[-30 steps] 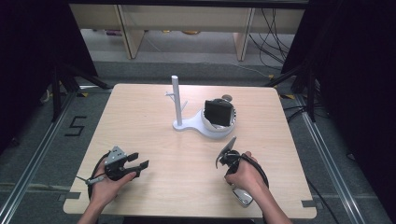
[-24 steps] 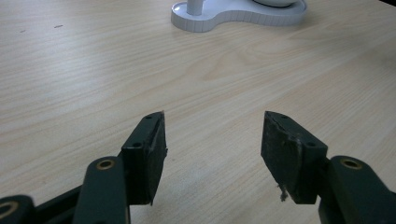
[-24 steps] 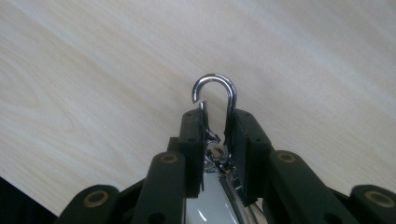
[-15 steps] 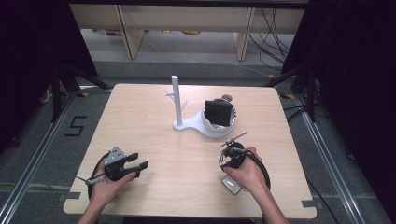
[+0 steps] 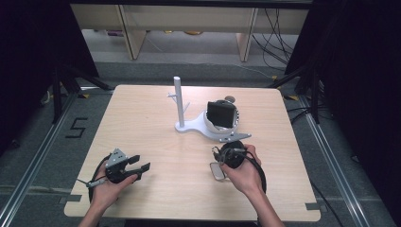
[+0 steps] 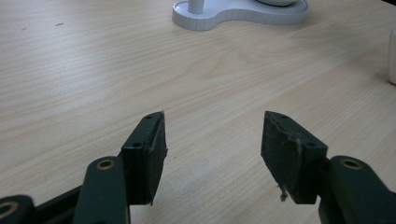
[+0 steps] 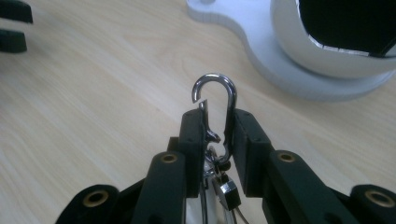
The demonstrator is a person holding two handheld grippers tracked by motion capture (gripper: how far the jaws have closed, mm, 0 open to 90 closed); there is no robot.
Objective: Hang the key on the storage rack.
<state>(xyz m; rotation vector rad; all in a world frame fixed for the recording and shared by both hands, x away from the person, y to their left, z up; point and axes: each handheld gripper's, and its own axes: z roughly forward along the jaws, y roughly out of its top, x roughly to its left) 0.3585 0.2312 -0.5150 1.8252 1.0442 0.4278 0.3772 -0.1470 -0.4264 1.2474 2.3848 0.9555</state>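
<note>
My right gripper [image 5: 218,152] is shut on a silver snap hook [image 7: 215,107]; its curved top sticks out past the jaws with the gate pressed inward. A small white tag [image 5: 217,171] trails from the hook, beside the right hand. A white stand [image 5: 189,126] with a thin upright post [image 5: 178,101] sits mid-table; its round cup [image 5: 234,124] holds a black object [image 5: 221,115]. The stand's base [image 7: 261,32] lies just ahead and to the right of the hook. My left gripper [image 5: 140,162] rests open at the front left, nothing between its jaws [image 6: 212,140].
A small brown round object [image 5: 230,99] lies behind the stand's cup. The left gripper's black fingertips [image 7: 11,25] appear far off in the right gripper view. Bare wooden tabletop [image 5: 142,123] spreads between both grippers and the stand.
The right gripper has turned toward the left and shifted slightly forward, hook still in its jaws. The white tag has followed, sliding left and forward. The left gripper has stayed put.
</note>
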